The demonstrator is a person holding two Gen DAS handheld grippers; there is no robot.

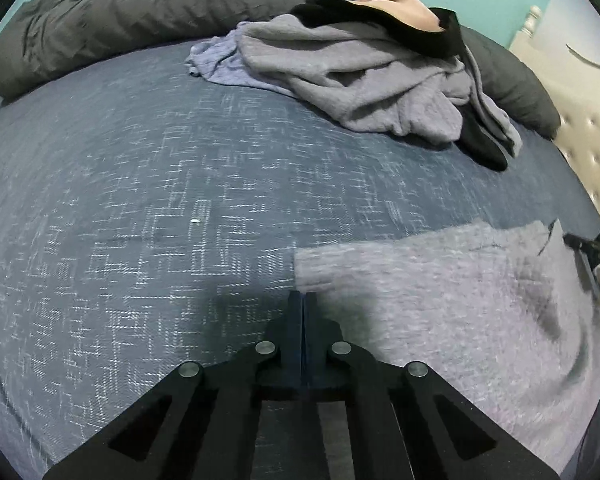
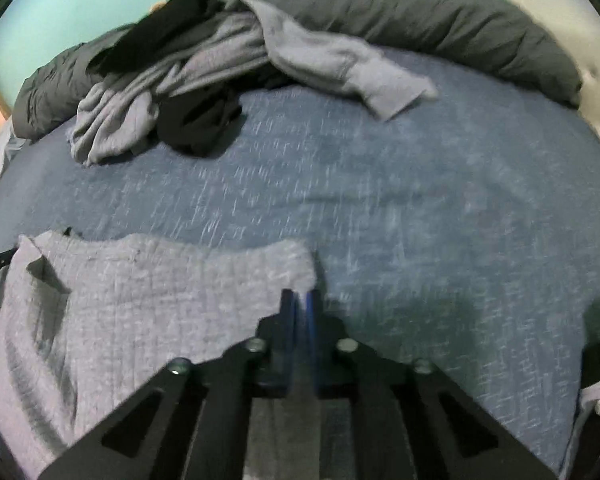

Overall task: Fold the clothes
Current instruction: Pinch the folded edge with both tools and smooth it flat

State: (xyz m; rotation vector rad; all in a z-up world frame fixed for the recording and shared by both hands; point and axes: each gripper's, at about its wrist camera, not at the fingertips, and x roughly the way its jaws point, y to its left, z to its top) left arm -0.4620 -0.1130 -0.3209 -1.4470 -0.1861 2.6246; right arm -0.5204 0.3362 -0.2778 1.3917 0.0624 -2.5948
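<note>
A grey garment [image 1: 440, 292] lies spread flat on the blue bedspread [image 1: 140, 200], near the front edge. My left gripper [image 1: 302, 296] is shut at the garment's left corner; the cloth edge meets the fingertips. In the right wrist view the same garment [image 2: 140, 300] lies at the lower left. My right gripper [image 2: 298, 296] is nearly shut at its right corner, with cloth at the tips. The right gripper also shows in the left wrist view at the far right [image 1: 592, 248].
A pile of unfolded clothes [image 1: 360, 76] in grey, black and tan sits at the far side of the bed, also in the right wrist view [image 2: 180, 80]. A dark grey rolled duvet [image 1: 120, 16] lines the back. A tufted headboard [image 1: 592, 132] is at right.
</note>
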